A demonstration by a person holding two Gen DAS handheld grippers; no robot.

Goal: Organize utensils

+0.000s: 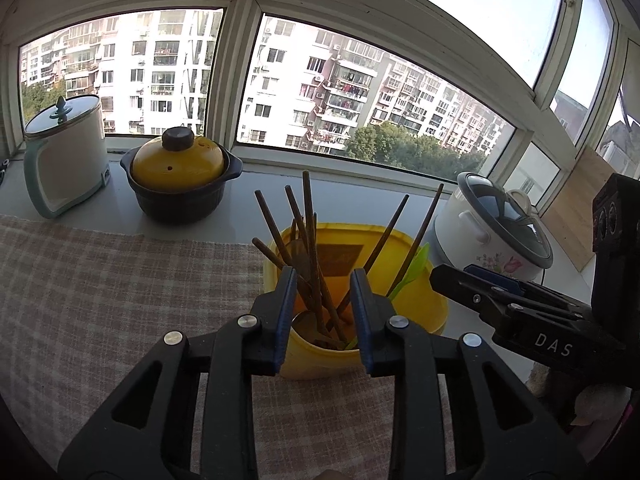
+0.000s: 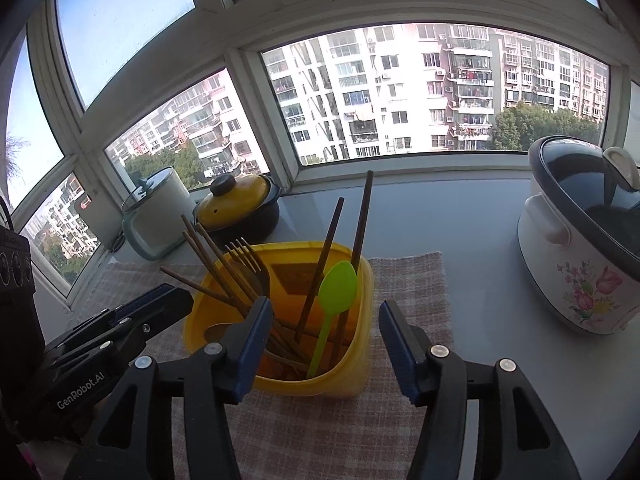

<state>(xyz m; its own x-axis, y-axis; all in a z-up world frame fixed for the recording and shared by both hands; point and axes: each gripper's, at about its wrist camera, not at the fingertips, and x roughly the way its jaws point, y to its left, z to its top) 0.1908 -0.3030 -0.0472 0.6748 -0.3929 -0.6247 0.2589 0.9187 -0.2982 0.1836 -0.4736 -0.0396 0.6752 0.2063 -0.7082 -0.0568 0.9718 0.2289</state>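
**Both tongs let go, everything's sitting in the yellow tub**

So at this point both tongs were hovering right over the yellow container (image 2: 280, 312), which sat on the checked cloth (image 1: 100, 280) just ahead of the tips. The left gripper (image 1: 325, 320) was only partly spread, nothing pinched, with the brown chopsticks (image 1: 308, 240) standing in the gap between its pads but not touched as far as I could tell. The right gripper (image 2: 326, 344) was spread much wider, also empty, with the green spoon (image 2: 336, 292) leaning up between its fingers and the fork (image 2: 246, 258) poking out toward its left finger.

My guess is the handles-down, leaning-on-the-rim layout was the whole point: stuff stays upright and grabbable. Looked pretty much done to me, since no loose utensils showed on the cloth.

Beyond the tips were a yellow-lidded pot (image 1: 180, 176) and a kettle (image 1: 64, 156); a flowered cooker (image 2: 580, 248) sat right of the right tongs.
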